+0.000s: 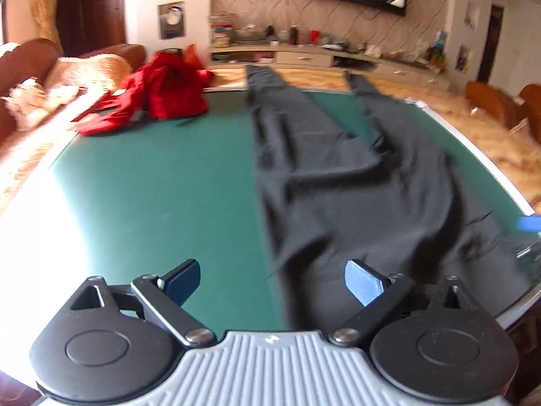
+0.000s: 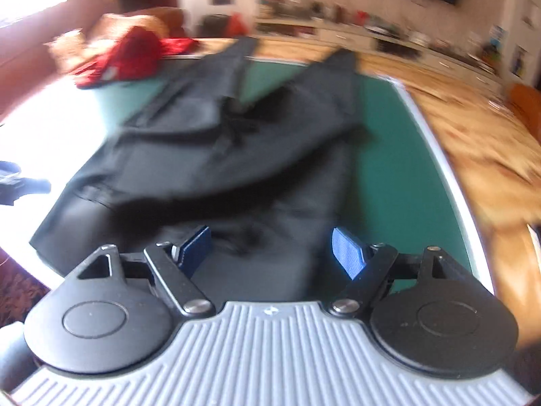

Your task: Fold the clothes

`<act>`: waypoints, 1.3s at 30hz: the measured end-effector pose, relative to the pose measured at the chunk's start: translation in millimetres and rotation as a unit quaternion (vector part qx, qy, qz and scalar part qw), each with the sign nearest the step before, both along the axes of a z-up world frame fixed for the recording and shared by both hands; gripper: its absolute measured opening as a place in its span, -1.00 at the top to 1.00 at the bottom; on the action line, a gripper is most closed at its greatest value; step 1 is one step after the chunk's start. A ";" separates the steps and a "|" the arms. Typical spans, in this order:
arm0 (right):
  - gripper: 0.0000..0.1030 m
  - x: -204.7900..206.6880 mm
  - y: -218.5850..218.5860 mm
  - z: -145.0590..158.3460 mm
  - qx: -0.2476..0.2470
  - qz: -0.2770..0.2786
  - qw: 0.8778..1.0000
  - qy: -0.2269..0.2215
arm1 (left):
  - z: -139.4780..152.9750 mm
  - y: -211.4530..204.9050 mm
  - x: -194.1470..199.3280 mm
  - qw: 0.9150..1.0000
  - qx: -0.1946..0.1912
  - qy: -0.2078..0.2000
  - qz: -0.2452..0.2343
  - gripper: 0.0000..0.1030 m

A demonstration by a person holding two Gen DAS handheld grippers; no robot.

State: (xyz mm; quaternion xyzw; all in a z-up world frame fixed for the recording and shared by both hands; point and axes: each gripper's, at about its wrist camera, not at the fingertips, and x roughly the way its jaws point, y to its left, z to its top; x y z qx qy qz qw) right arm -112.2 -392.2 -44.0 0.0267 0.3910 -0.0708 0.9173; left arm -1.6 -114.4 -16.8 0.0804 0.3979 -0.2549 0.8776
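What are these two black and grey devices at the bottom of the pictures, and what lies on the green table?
Each device is a hand-held gripper with a camera on it, carried by a person, so each picture looks forward along two fingers. One picture is from the left gripper, the other from the right gripper. Both stand open and hold nothing. On the table lie black trousers, spread out with the legs pointing away, and a crumpled red garment at the far left corner. The pictures are blurred, so finer details are unclear.
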 end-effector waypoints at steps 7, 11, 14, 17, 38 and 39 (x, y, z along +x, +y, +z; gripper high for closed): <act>-0.68 7.9 -12.1 -30.5 0.023 0.040 0.997 0.055 | -34.1 -11.9 -7.2 0.997 0.048 0.014 -0.063 -0.91; -0.68 -9.0 -13.3 -33.0 0.019 0.048 0.998 0.048 | -37.7 -1.6 -13.1 0.997 0.044 0.007 -0.068 -0.96; -0.69 -5.0 -8.7 -29.1 0.017 0.053 0.997 0.052 | -34.0 -1.3 -10.7 0.996 0.048 0.010 -0.070 -0.92; -0.69 2.4 -16.1 -14.3 0.043 0.047 0.998 0.029 | -22.2 0.9 0.0 0.997 0.042 -0.001 -0.067 -0.92; -0.69 208.3 -204.1 -29.8 0.161 -0.204 0.965 0.024 | -40.3 -96.2 272.9 0.993 -0.011 0.118 0.029 -0.84; -0.68 210.5 -202.7 -30.3 0.157 -0.200 0.967 0.022 | -43.2 -100.5 275.0 0.993 -0.007 0.117 0.029 -0.84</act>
